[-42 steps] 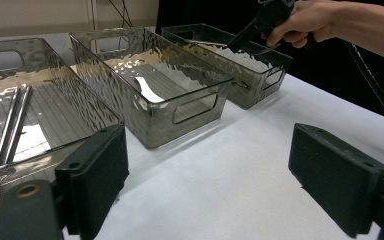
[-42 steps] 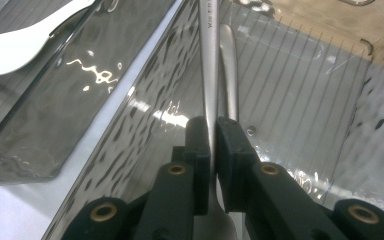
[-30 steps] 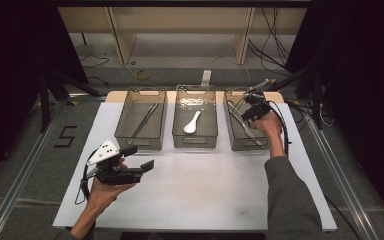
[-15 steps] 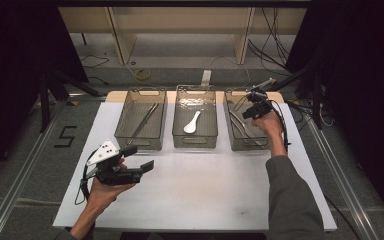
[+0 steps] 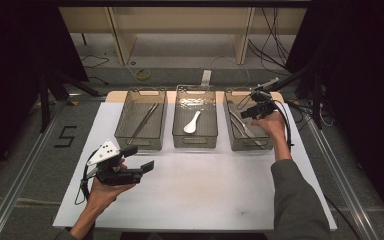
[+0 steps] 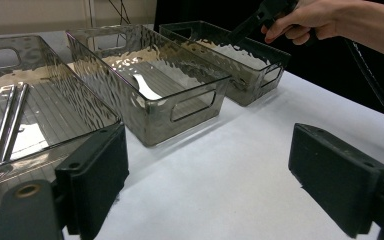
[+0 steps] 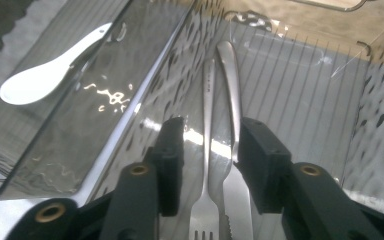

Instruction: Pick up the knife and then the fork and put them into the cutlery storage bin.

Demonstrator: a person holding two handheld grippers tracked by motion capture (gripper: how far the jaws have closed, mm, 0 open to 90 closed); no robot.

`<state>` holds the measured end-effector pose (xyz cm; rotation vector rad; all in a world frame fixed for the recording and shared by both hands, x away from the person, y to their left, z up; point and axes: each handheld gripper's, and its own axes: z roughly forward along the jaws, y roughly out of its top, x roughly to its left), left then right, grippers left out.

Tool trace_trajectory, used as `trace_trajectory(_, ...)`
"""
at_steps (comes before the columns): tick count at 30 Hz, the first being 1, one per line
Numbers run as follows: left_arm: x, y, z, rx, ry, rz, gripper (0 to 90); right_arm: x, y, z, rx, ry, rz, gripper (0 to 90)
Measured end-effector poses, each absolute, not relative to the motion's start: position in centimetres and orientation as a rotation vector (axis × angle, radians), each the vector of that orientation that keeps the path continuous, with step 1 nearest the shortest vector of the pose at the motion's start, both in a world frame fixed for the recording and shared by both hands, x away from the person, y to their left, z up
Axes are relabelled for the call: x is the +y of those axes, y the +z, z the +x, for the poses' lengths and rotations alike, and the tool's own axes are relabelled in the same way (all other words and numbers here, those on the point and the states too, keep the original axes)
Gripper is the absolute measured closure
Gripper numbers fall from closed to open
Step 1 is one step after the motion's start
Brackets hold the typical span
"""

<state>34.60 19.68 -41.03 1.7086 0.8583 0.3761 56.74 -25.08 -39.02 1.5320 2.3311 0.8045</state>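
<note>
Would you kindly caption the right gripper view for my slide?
Right gripper, jaws just opening, above a fork and knife in a bin.

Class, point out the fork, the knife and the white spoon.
fork (image 7: 208, 130), right gripper view, on its handle.
knife (image 7: 231, 85), right gripper view, on its handle.
white spoon (image 7: 27, 86), right gripper view, on its bowl.

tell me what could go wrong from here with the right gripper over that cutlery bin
The right gripper, jaws just opening, straddles a fork and knife lying side by side in the right bin. Closing again might catch both. Its jaws hang near the bin's wall, so pulling out could nudge the bin.
</note>
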Motion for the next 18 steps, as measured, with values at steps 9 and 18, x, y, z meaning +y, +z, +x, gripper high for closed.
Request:
trace_trajectory(9,19.6,-41.1,34.6,0.861,0.372,1.708,15.4,-25.5,-38.4,55.3,2.283,0.940,1.554,45.4)
trace_trajectory(18,19.6,-41.1,34.7,0.865,0.363,1.701,15.4,-25.0,-37.5,52.6,2.258,1.092,1.464,36.5)
